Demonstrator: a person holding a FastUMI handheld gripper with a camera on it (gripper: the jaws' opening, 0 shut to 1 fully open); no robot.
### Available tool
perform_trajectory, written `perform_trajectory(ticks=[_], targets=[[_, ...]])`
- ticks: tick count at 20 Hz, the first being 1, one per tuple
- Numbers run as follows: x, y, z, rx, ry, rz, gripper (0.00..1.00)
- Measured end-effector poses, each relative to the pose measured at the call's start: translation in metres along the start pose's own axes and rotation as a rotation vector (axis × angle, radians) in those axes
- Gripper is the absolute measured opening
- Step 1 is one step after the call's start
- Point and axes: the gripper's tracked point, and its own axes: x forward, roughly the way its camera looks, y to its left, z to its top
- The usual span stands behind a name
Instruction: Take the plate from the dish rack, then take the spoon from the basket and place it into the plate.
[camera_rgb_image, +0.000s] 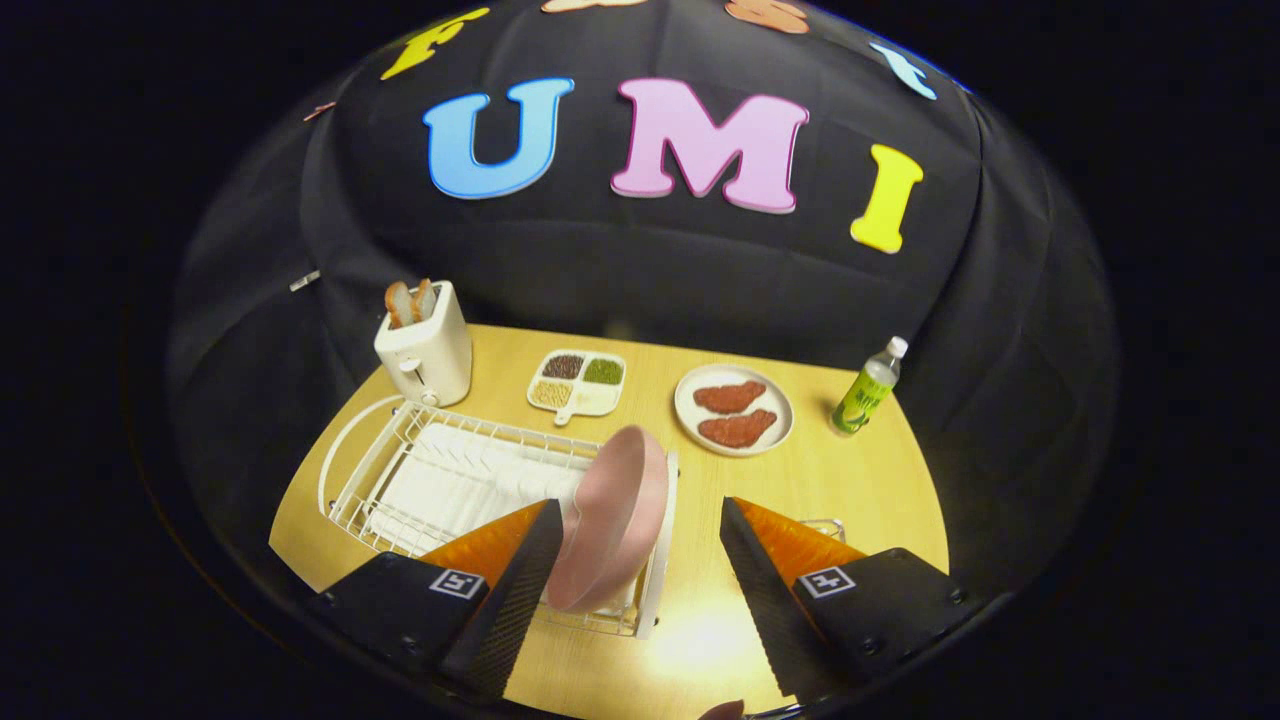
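A pink plate (615, 515) stands on edge at the right end of a white wire dish rack (440, 470) on the wooden table. My gripper (635, 575) is open, held above the table. The plate lies between the fingers, close against the left finger (520, 590), while the right finger (765, 590) is well apart from it. A bit of a wire basket (825, 525) peeks out behind the right finger; its contents are hidden, and I cannot make out a spoon.
Behind the rack stands a white toaster (428, 350) with bread slices. A divided tray of grains (578, 382), a white plate with two meat pieces (734, 410) and a green-labelled bottle (866, 392) line the back of the table (880, 480).
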Motion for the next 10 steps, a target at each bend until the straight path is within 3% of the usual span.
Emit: perform_trajectory(ticks=[3, 5, 6, 10], targets=[[0.034, 0.007, -0.026, 0.04, 0.113, -0.022, 0.91], [0.05, 0.009, -0.04, 0.05, 0.163, -0.049, 0.78], [0.056, 0.01, -0.045, 0.051, 0.182, -0.065, 0.66], [0.072, 0.006, -0.047, 0.077, 0.206, -0.149, 0.46]])
